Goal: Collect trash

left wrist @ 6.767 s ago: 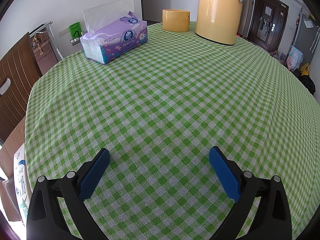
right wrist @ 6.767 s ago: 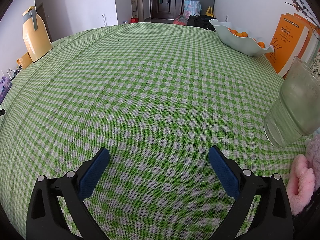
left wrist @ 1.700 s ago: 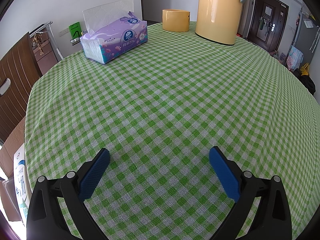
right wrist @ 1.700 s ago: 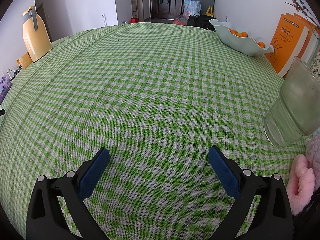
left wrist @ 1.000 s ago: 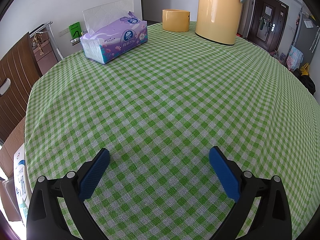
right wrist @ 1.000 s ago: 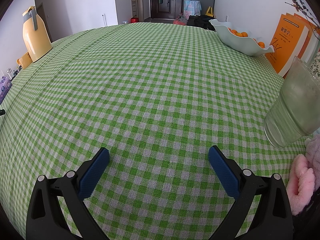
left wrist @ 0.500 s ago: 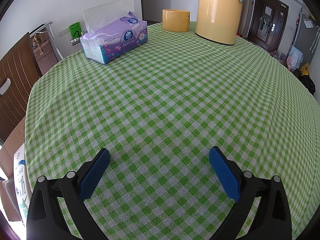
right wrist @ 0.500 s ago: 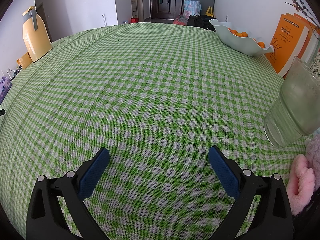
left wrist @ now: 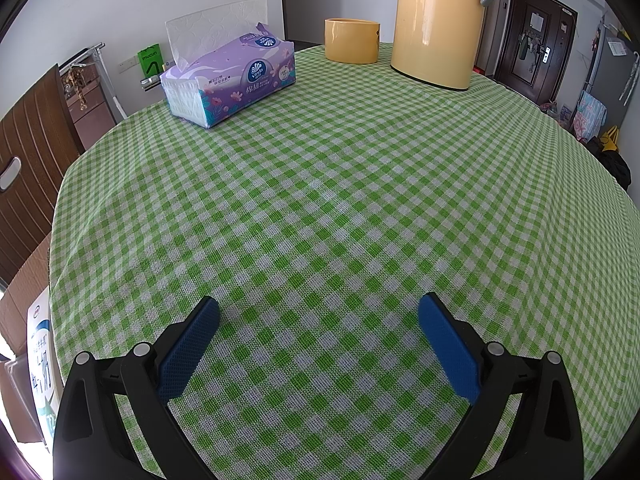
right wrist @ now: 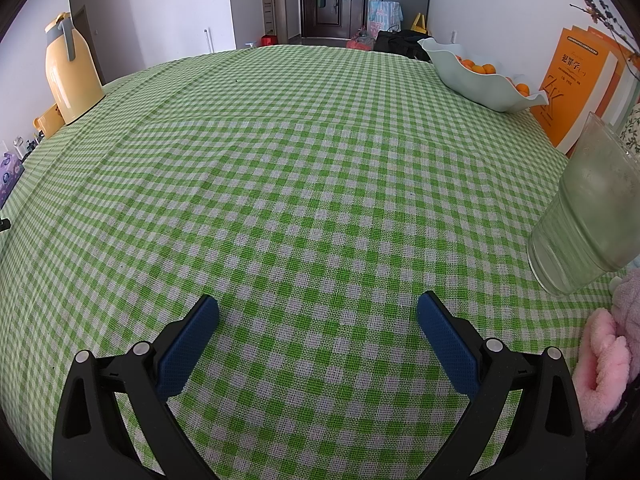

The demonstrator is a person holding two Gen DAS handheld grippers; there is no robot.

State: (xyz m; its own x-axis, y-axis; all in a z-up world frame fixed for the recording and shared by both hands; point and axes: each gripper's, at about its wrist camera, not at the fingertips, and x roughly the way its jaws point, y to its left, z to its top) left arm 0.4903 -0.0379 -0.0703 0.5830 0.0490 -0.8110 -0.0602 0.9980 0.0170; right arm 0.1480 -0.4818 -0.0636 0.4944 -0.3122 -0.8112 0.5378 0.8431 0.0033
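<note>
Tablecloth (left wrist: pixel 320 168), one tissue pack (left wrist: pixel 232 80), two spread grippers

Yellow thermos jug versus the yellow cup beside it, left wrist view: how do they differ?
The thermos jug is far taller than the squat yellow cup. The jug tapers toward its top and carries a grey handle; the cup is a plain straight-walled cylinder, no handle visible. The jug has a dark base rim; the cup does not. Both stand upright on the checked tablecloth, similar yellow.

Flask (left wrist: pixel 436 20) top cut off, tumbler (right wrist: pixel 588 216) clipped (right edge), book titles unreadable
</note>
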